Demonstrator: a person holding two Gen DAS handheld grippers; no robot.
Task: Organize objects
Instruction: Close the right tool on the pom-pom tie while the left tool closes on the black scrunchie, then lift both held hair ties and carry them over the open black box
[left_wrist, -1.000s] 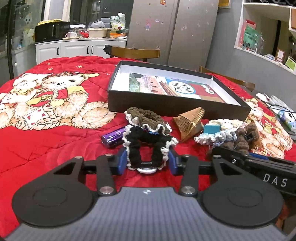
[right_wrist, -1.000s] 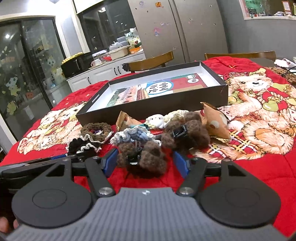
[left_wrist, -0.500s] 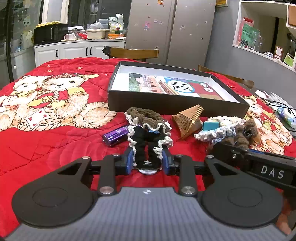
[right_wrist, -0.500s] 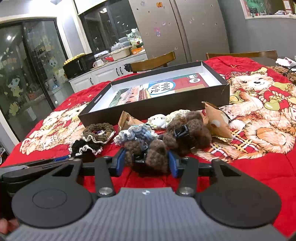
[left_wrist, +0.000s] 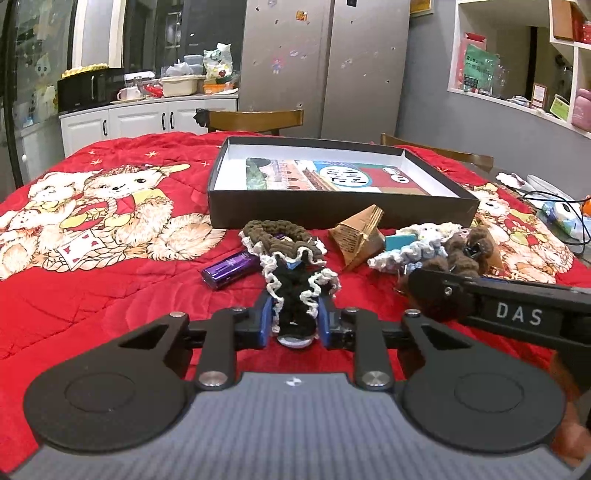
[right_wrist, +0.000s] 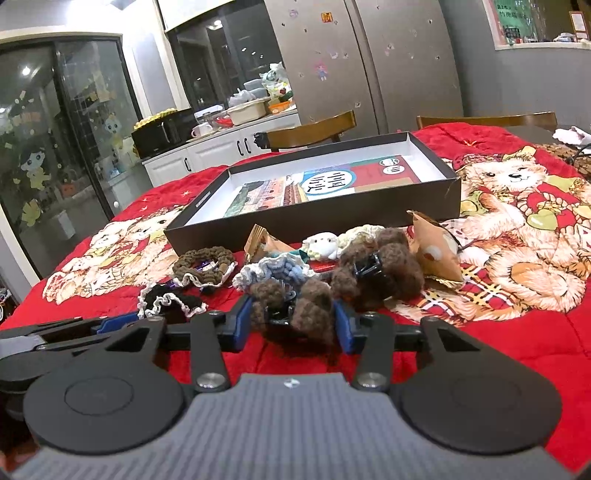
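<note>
With the box (left_wrist: 332, 216) beyond both jaws empty of loose items, a black scrunchie (left_wrist: 295, 295) is pinched by the just-closing left gripper (left_wrist: 294, 320) and a brown scrunchie (right_wrist: 295, 310) by the right gripper (right_wrist: 293, 325).

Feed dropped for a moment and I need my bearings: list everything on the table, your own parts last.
box: 1, black outside and white inside, printed sheet in it, far middle of blanket
blanket: 1, red with bear prints, covers table
black scrunchie: 1, white-edged, between left fingers
olive scrunchie: 1, white-edged, behind the black one
purple tube: 1, left of scrunchies
brown paper packets: 2, in front of box
blue-white scrunchie: 1, centre
brown fuzzy clips: 2, one between right fingers
left gripper: closed on black scrunchie
right gripper: closed on a brown clip
</note>
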